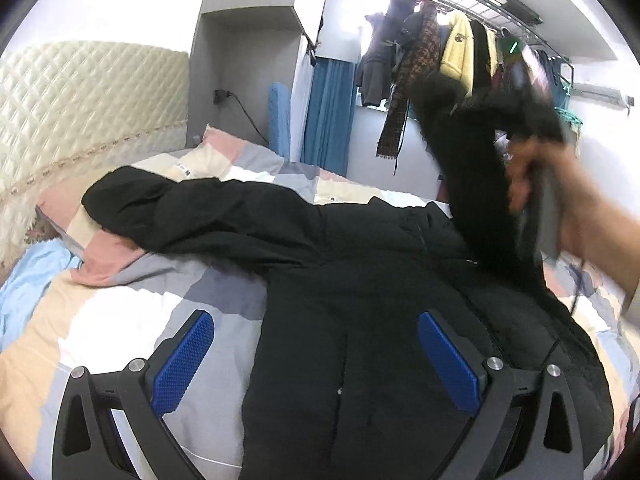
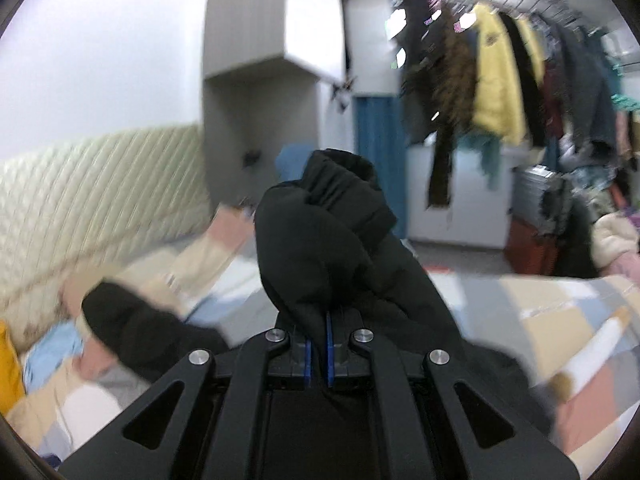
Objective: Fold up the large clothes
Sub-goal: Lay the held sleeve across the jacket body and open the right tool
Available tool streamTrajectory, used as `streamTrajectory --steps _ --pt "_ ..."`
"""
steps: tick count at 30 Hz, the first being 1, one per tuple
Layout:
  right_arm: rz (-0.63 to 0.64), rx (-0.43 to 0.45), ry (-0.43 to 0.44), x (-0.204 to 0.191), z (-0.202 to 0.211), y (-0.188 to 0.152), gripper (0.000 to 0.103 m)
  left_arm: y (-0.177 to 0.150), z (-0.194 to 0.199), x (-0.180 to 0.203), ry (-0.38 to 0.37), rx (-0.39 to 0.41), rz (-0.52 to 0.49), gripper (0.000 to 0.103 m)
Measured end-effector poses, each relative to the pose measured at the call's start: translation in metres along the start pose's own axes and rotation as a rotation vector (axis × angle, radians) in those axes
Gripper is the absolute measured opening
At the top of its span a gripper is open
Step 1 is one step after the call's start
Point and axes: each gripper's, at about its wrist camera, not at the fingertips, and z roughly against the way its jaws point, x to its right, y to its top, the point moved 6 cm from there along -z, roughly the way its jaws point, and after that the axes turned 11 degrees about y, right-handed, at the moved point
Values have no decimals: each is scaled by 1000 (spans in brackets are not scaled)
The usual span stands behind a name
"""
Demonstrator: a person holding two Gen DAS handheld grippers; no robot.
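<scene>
Your black coat point(image 1: 360, 280) lies spread across the bed point(image 1: 120, 320), its body directly ahead of and beneath your left claw point(image 1: 316, 360), running between the two fingers. One sleeve point(image 1: 168, 204) stretches away ahead and to that claw's left, toward the quilted headboard point(image 1: 80, 100). Your left claw is spread wide, blue pads point(image 1: 184, 360) apart, hovering over the fabric and gripping nothing.

Your right claw point(image 2: 318, 354) is pressed together on a bunched fold of the coat's other sleeve point(image 2: 328, 232), which rises in a lump straight ahead of its fingertips. From the left wrist view, that sleeve is lifted up, ahead and to the right, with your right hand point(image 1: 560, 200) blurred beside it.

Beyond both claws, a rack of hanging clothes point(image 1: 460, 60) stands along the far wall.
</scene>
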Motion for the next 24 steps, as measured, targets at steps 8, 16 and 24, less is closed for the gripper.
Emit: streamTrajectory --steps 8,16,24 --pt "18 -257 50 -43 -94 -129 8 -3 -15 -33 28 -11 44 103" --pt "-16 -406 4 -27 -147 -195 9 -5 -19 -34 10 -6 42 103" --pt "-15 -416 65 -56 -121 -183 69 -6 -20 -34 -8 -16 52 103"
